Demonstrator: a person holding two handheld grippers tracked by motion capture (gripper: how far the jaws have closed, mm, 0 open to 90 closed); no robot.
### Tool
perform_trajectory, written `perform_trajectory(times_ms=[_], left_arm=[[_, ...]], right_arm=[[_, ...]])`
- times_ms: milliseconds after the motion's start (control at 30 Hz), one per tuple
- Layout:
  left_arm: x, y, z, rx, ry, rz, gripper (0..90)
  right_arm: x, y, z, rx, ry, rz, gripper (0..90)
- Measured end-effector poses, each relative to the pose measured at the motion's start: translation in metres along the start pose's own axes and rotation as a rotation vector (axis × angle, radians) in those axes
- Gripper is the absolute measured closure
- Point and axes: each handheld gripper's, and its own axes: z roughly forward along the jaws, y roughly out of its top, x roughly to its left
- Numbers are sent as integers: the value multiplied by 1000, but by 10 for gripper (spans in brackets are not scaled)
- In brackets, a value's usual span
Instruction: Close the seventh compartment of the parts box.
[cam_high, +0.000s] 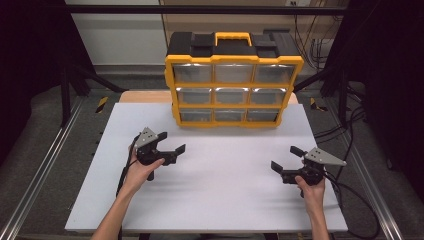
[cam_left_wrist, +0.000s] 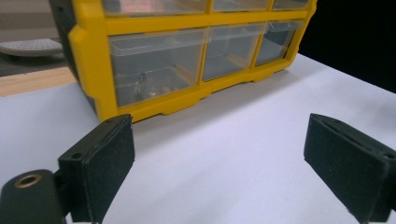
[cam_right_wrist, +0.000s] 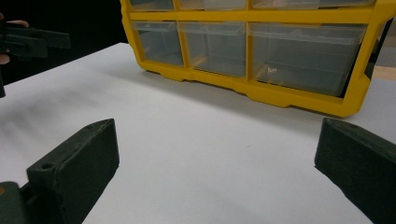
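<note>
I count one yellow organizer (cam_high: 233, 90) with nine clear drawers in three rows of three, standing upright at the far middle of the white table (cam_high: 220, 200), its long axis across the table and its drawer fronts facing me. Two grippers: my left gripper (cam_high: 172, 142) and right gripper (cam_high: 285, 159), held low near the tabletop, well apart, both aimed inward toward the organizer, jaws spread and empty.
</note>
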Motion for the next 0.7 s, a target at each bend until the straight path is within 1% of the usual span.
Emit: perform_trajectory(times_ms=[67, 300, 467, 500, 567, 600, 700], left_arm=[[1, -2, -6, -13, -1, 1, 71], [8, -12, -22, -32, 6, 12, 43], [15, -20, -31, -37, 15, 3, 39], [17, -21, -33, -34, 19, 6, 39], [19, -23, -36, -40, 26, -3, 39], [21, -24, -38, -35, 32, -1, 39], [23, -27, -43, -44, 42, -8, 39]], right_arm=[[0, 0, 0, 2, 0, 0, 5], [0, 0, 0, 0, -1, -1, 5], [1, -1, 0, 6, -2, 1, 5], [1, -1, 1, 7, -1, 0, 5], [1, -1, 1, 8, -2, -2, 5], [1, -1, 1, 9, -2, -1, 5], [0, -1, 1, 7, -1, -5, 5]])
